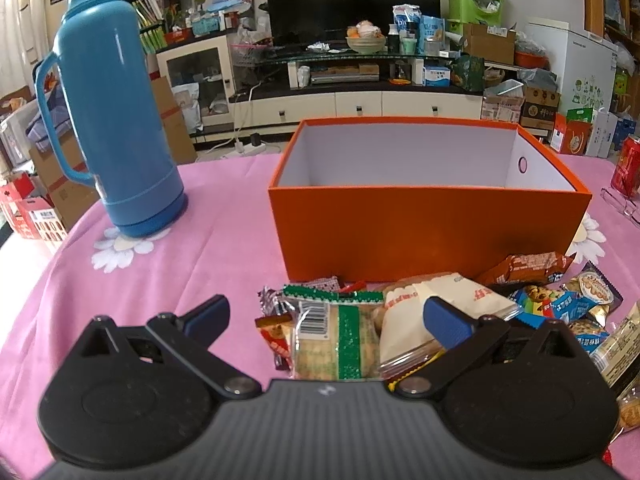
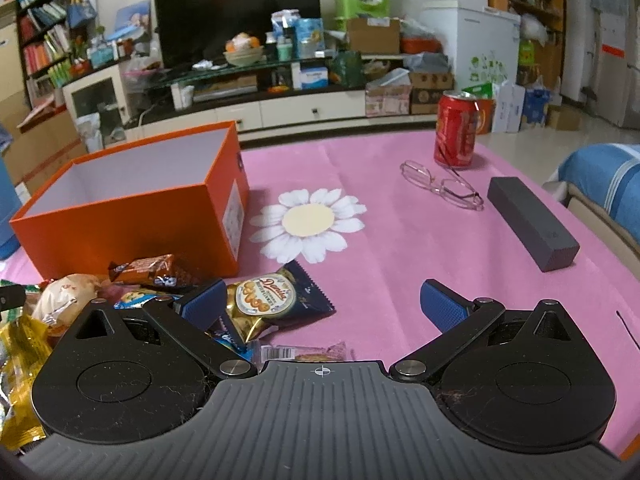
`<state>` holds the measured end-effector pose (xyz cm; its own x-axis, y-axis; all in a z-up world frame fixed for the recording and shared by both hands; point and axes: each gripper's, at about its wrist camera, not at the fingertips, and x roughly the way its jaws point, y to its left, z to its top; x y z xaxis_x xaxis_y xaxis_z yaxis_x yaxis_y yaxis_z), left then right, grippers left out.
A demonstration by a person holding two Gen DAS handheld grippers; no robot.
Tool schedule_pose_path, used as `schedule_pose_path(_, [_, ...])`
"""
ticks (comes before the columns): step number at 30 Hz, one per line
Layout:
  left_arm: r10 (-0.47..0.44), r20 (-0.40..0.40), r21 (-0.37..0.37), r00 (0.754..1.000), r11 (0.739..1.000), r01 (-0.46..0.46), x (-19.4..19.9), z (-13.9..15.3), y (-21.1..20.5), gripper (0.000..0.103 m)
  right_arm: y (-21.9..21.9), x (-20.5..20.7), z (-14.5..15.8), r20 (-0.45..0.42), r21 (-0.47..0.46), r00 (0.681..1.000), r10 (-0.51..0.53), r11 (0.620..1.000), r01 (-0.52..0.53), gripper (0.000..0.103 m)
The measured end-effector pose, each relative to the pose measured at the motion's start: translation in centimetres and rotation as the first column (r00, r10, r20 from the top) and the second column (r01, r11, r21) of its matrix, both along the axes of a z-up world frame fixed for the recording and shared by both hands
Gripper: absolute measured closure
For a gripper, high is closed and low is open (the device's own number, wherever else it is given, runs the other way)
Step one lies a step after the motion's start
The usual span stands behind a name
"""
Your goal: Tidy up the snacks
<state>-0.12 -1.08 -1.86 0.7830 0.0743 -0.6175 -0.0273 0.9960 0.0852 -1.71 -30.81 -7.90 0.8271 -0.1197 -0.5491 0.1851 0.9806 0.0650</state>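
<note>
Both fingers spread wide, left gripper (image 1: 326, 316) over snack packets (image 1: 336, 340); only right gripper (image 2: 322, 306) view shows glasses (image 2: 442, 186).

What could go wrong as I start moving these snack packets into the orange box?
1. The snack packets overlap in a pile; the open left gripper over the green-striped cracker packet might pinch the white bread bag beside it too.
2. The open right gripper works near the thin-framed eyeglasses and red soda can; a wide swing could knock them.
3. The empty orange cardboard box may slide if bumped.
</note>
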Motion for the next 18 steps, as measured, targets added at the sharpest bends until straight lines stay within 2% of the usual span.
schedule_pose_path(6, [0.011,0.025,0.011,1.000,1.000,-0.011,-0.5,0.6,0.0,0.000,0.0,0.0,-0.1,0.001,0.004,1.000,-0.001,1.000,0.001,0.006])
schedule_pose_path(13, [0.034,0.072,0.068,0.997,0.997,-0.039,-1.0,1.4,-0.3,0.000,0.2,0.4,-0.6,-0.020,0.000,1.000,-0.012,1.000,0.012,0.006])
schedule_pose_path(18, [0.028,0.080,0.055,0.996,0.998,-0.032,-1.3,1.8,-0.1,0.000,0.3,0.5,-0.7,-0.032,-0.014,0.999,-0.017,1.000,0.017,0.006])
